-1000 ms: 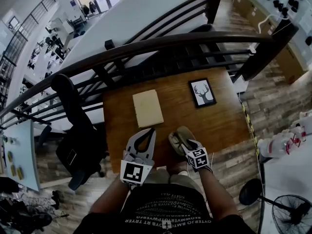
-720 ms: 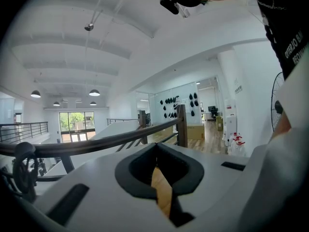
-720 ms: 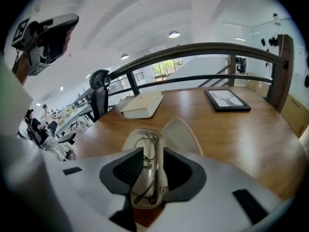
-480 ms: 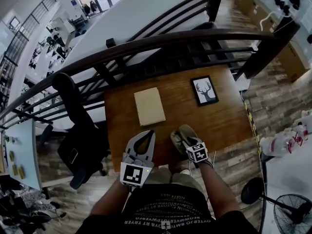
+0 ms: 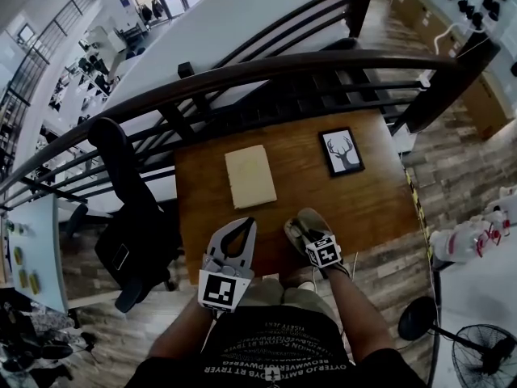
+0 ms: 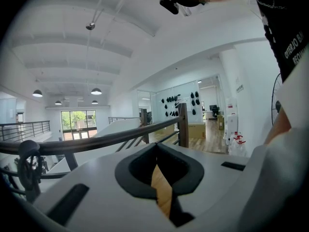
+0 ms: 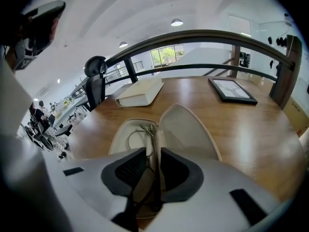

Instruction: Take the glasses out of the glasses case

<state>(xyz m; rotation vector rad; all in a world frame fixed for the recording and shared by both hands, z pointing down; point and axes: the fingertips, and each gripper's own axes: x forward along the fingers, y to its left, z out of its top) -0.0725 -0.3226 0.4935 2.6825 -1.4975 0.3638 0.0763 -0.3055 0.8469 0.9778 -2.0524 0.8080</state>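
A beige glasses case [image 5: 300, 221] lies open near the wooden table's front edge, its lid [image 7: 186, 134] tipped up to the right. Folded dark glasses [image 7: 143, 185] with thin wire arms rest in its left half. My right gripper [image 5: 304, 234] points steeply down into the case. Its jaws [image 7: 151, 153] straddle the glasses and are closing, and the lens sits in the narrow gap between the pads. My left gripper [image 5: 240, 226] hovers left of the case over the table's edge, aimed nearly level. Its tips [image 6: 157, 151] meet with nothing between them.
A beige book [image 5: 250, 176] lies mid-table, and a framed deer picture [image 5: 341, 151] sits at the back right. A dark wooden railing [image 5: 283, 67] runs behind the table [image 5: 363, 200]. A black chair [image 5: 129, 208] stands to the left, and a fan [image 5: 477, 354] on the floor to the right.
My right gripper has sunk a little into the open case over the glasses. The left gripper has stayed where it was.
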